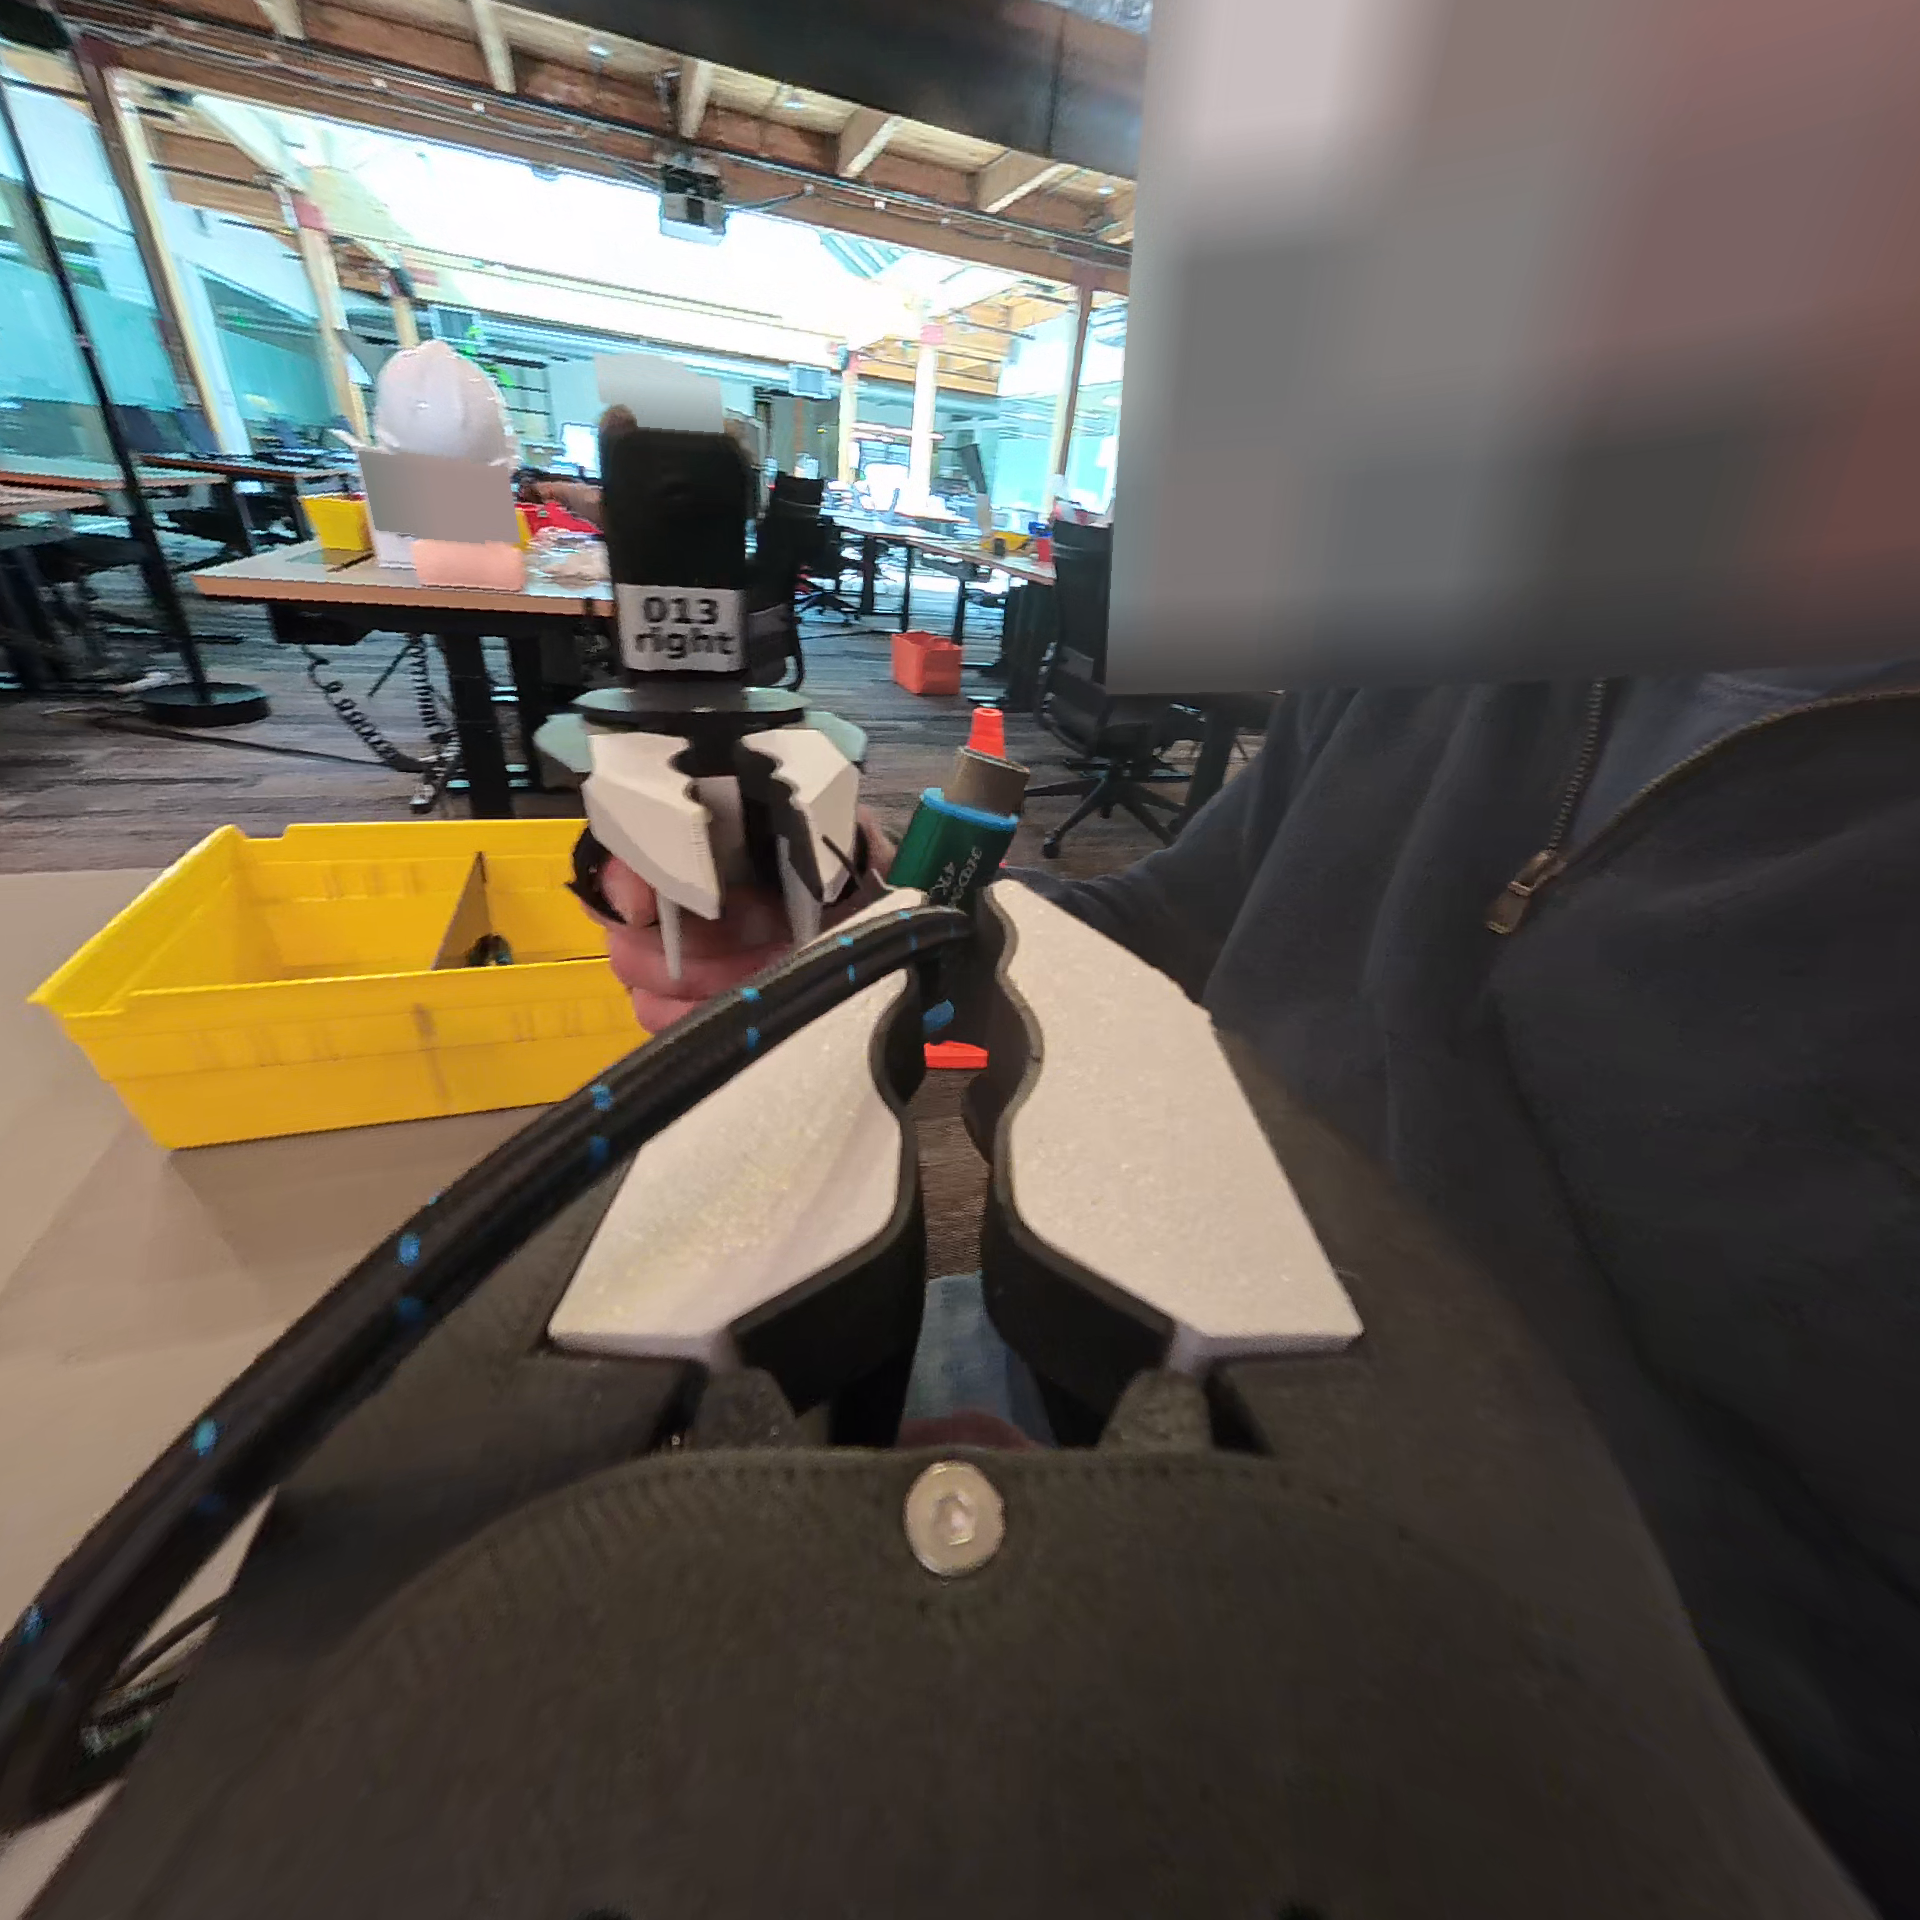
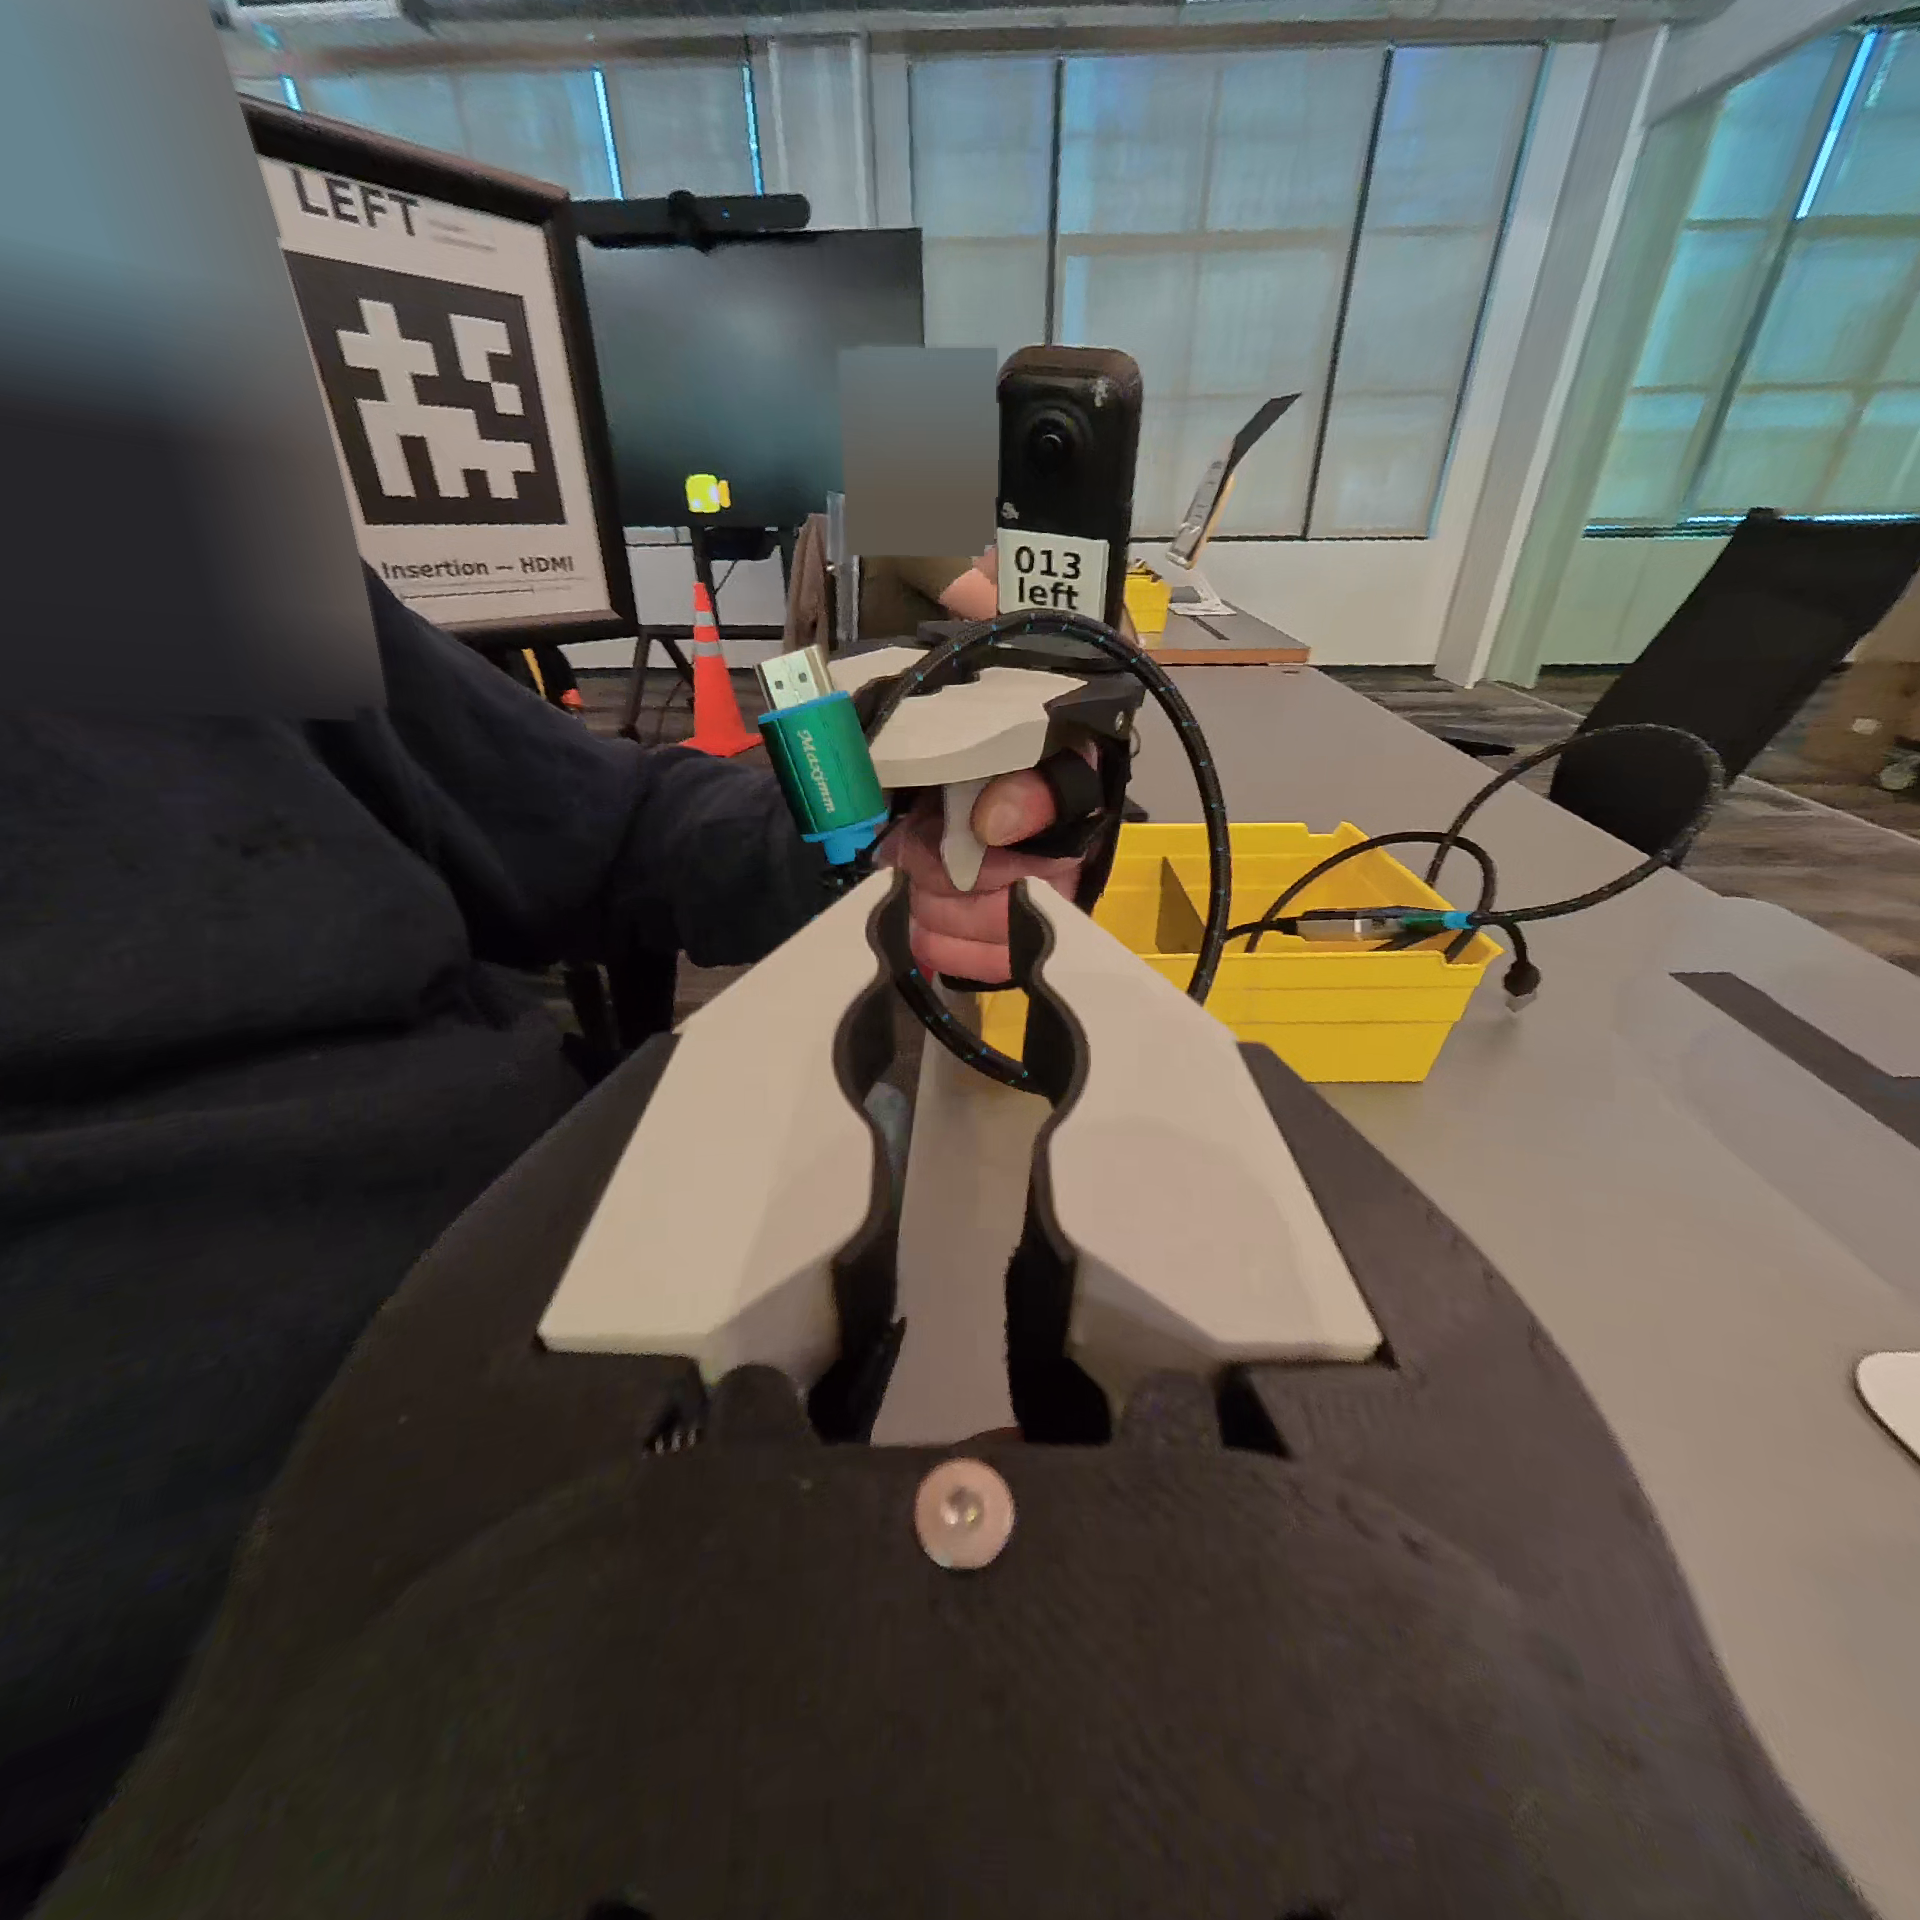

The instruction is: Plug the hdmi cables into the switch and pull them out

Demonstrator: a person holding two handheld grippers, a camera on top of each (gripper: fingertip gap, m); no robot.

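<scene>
Left gripper (image 1: 961, 956) pinches the cable (image 1: 582, 1112) just behind its green plug (image 1: 951, 847); plug juts beyond the fingertips, cable arcs left. Right gripper (image 2: 961, 914): 2 fingers narrowly parted, holding nothing. Second cable (image 2: 1371, 923) lies across the yellow bin (image 2: 1309, 1018).

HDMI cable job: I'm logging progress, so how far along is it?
Early. Done: left gripper holds a green HDMI plug off the table. In hand: right gripper faces it, empty. Left: no switch is in view; another cable lies across the yellow bin.
</scene>
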